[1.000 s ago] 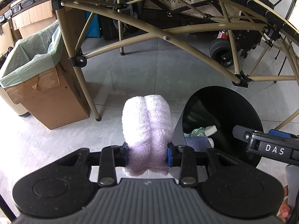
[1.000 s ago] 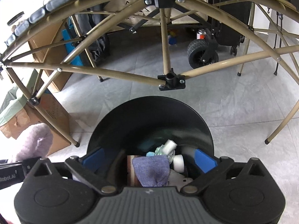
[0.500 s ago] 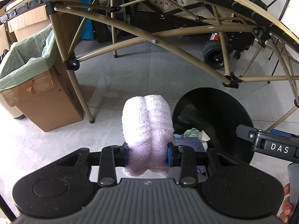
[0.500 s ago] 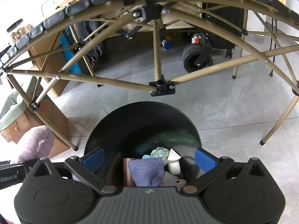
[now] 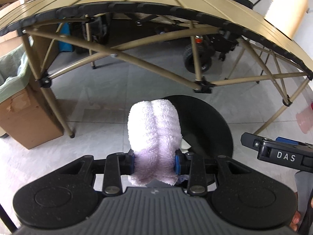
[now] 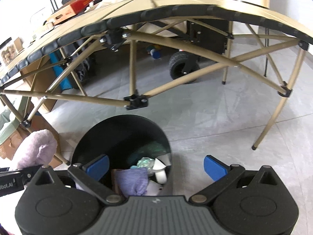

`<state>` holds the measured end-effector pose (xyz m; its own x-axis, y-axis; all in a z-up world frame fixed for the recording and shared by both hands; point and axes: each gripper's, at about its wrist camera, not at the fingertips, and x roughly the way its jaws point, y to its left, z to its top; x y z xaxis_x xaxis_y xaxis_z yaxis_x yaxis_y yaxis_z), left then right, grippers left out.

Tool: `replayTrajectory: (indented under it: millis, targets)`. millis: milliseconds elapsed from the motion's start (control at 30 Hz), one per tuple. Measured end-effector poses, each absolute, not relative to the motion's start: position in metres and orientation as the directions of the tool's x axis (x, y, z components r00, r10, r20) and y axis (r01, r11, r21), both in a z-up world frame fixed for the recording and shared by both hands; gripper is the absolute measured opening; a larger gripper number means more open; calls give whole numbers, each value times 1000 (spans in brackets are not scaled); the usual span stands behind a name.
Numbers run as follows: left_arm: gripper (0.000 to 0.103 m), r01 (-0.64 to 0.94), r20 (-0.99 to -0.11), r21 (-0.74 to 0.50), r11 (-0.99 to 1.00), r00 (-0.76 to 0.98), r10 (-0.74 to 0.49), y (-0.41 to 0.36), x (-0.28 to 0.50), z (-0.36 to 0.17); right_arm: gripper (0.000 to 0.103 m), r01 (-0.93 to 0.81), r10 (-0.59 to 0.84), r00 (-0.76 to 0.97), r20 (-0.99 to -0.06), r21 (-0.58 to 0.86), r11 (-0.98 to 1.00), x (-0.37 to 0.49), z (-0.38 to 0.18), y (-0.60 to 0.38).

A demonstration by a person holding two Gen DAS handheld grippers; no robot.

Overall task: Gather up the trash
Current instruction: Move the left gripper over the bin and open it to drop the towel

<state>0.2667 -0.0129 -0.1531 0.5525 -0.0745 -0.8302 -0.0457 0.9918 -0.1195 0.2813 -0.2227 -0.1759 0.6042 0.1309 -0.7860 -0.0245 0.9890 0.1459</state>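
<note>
Since the earlier frames both wrist views have lifted — the folding table's point(image 6: 176, 5) tan top now shows along the upper frame, and the black bin point(image 6: 125, 137) has slid lower. The left gripper point(image 5: 154, 161) is clamped on a folded lilac towel point(image 5: 154, 129); the right gripper point(image 6: 155, 166) hangs over the bin, fingers wide apart and empty. Trash already fills the bin's bottom — a purple cloth point(image 6: 135, 180), crumpled wrappers. What remains on the table is hard to judge. Grey tiled floor point(image 6: 215, 117); a lined cardboard box point(image 5: 23, 113) at left.
</note>
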Motion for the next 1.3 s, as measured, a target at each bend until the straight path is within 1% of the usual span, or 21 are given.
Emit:
replayTrajectory:
  millis: [367,600,900,1133,1200,1267,1300]
  targets:
    - [35,53,-822,-92,994,559,-106,-74,293,-158,103,67,53,640,-767,125,990,266,-168,-265]
    - [35,81,-844,-81,993,525,-111,-102,308,-174,103,127,-1,652,-759,108,986,263,-168,-288]
    - [35,74,-886,-42,996,459,-72,-115,320,-205,103,200,-52,641,-766,102,974,263,-177,-308]
    - [35,60,-902,-25,998,429,-49,-115,326,-219,103,208,-53,636,-770,106,972,265,-180,-310]
    - [36,53,-905,-25,998,422,-45,-113,327,-221,103,209,-51,634,-771,107,972,266,-181,-310]
    - [41,44,-910,-27,999,413,-42,-112,328,-222,103,210,-49,633,-773,110,971,266,-182,-310]
    - [41,38,-912,-27,999,409,-40,-111,328,-223,103,211,-49,632,-773,112,971,266,-182,-310]
